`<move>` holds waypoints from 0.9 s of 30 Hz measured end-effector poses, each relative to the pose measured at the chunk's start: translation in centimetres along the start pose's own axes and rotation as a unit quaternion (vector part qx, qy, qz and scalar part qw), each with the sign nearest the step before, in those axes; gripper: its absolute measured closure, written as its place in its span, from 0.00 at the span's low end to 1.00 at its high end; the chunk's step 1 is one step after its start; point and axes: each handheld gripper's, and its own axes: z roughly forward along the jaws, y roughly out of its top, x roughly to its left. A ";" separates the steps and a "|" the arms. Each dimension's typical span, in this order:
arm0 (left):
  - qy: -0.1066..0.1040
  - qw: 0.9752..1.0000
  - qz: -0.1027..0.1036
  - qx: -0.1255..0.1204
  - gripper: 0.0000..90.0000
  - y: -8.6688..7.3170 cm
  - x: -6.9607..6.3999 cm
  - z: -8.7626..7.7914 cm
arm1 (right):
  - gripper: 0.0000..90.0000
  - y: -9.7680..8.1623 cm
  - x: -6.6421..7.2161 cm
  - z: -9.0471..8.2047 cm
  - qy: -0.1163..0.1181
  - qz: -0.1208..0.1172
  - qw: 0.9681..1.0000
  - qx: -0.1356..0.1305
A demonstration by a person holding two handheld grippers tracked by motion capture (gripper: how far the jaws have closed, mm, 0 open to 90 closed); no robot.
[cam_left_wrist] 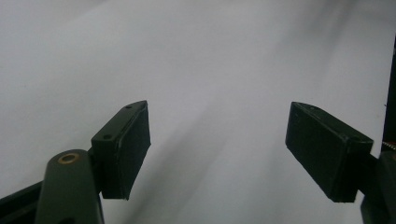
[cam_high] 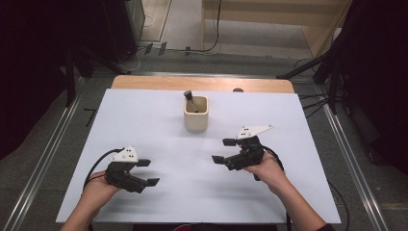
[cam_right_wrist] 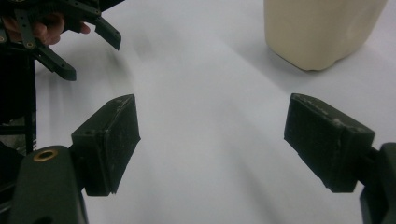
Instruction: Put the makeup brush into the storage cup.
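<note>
One cream square cup [cam_high: 196, 114] stands toward the far edge of the white counter [cam_high: 144, 120], mid-width, one dark-tipped tool [cam_high: 188, 96] leaning inside. It looks stiff, light and smooth-walled; I'd grip it across flat opposite sides. Two grippers, left gripper [cam_high: 146, 172] and right gripper [cam_high: 223, 150], hover near the front edge, fingers [cam_right_wrist: 108, 142] spread wide, empty

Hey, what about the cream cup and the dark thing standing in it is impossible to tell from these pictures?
- Dark-headed tool in the square cream ceramic cup: high view, too small to identify; the cup wall hides its lower end.
- Cup's inside bottom: high view, shadowed and too small.
- Cup's top: right gripper view, cut off by the upper edge, so rim and contents are missing.
- Small dark object at the white board's far edge: too small to name.
</note>
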 end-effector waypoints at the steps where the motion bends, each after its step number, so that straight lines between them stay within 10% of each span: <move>1: 0.000 1.000 0.000 -0.001 0.25 0.0 0.0 0.0 | 0.21 -0.1 -0.1 -0.2 -0.001 0.000 1.000 -0.002; 27: 0.004 1.000 0.002 -0.006 0.25 0.0 0.0 -0.2 | 0.22 -4.2 -0.5 -3.8 -0.038 0.015 0.999 0.014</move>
